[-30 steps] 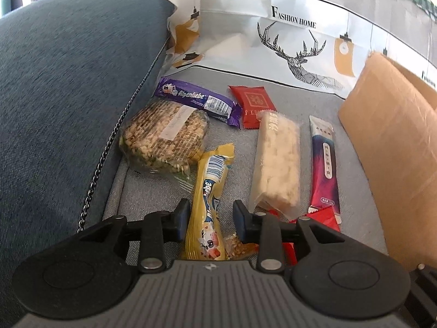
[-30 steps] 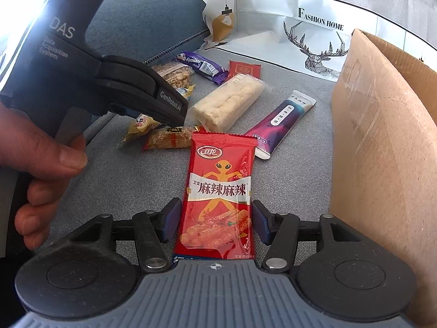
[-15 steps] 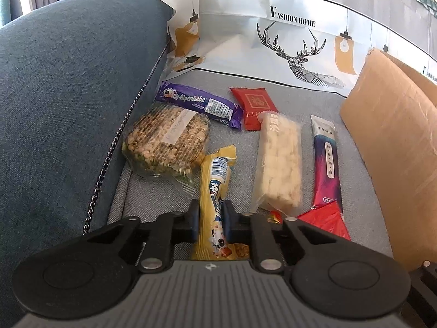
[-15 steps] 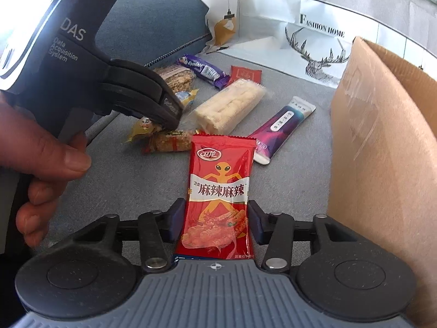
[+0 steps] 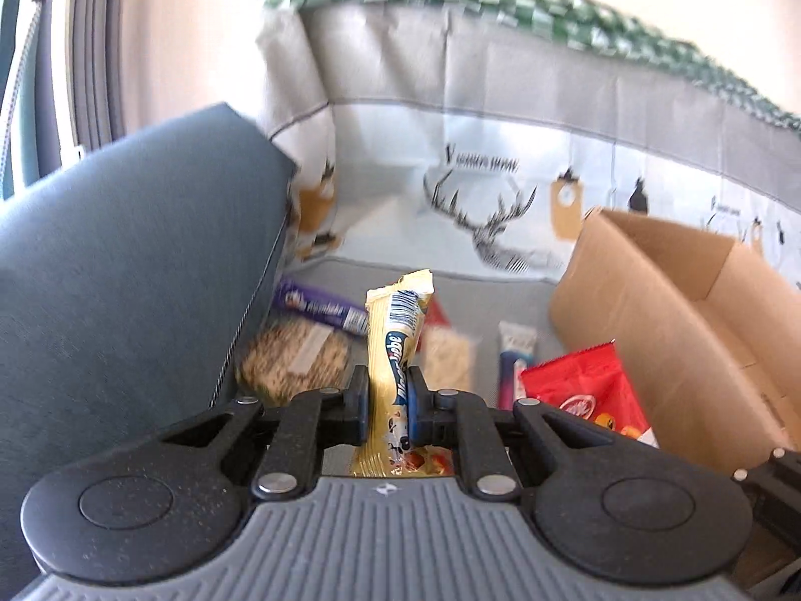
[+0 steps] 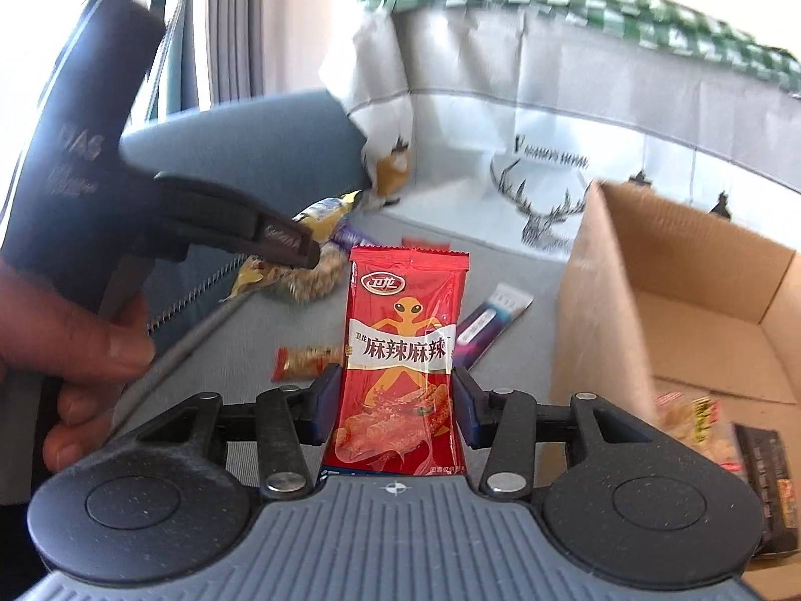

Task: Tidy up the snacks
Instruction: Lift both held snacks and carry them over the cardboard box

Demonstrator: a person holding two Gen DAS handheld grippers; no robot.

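My left gripper [image 5: 388,400] is shut on a yellow candy stick pack [image 5: 395,330] and holds it upright above the sofa seat; the left gripper also shows in the right wrist view [image 6: 300,250]. My right gripper [image 6: 398,400] is shut on a red spicy-strip packet [image 6: 405,345], lifted off the seat; the same packet shows in the left wrist view [image 5: 585,390]. An open cardboard box [image 6: 701,300] stands at the right, with a few snacks [image 6: 701,425] inside.
On the grey seat lie a purple candy pack [image 5: 320,308], a round cereal cake [image 5: 293,358], a pale rice bar [image 5: 450,355], a maroon-and-white stick [image 6: 493,320], a small orange bar [image 6: 308,358]. The blue sofa arm [image 5: 125,275] rises at the left; a deer-print cloth [image 5: 475,190] behind.
Both grippers have lifted off the seat with their packs. The left one closed on the yellow pack; the right one closed on the red packet. The box's inside has come into view.
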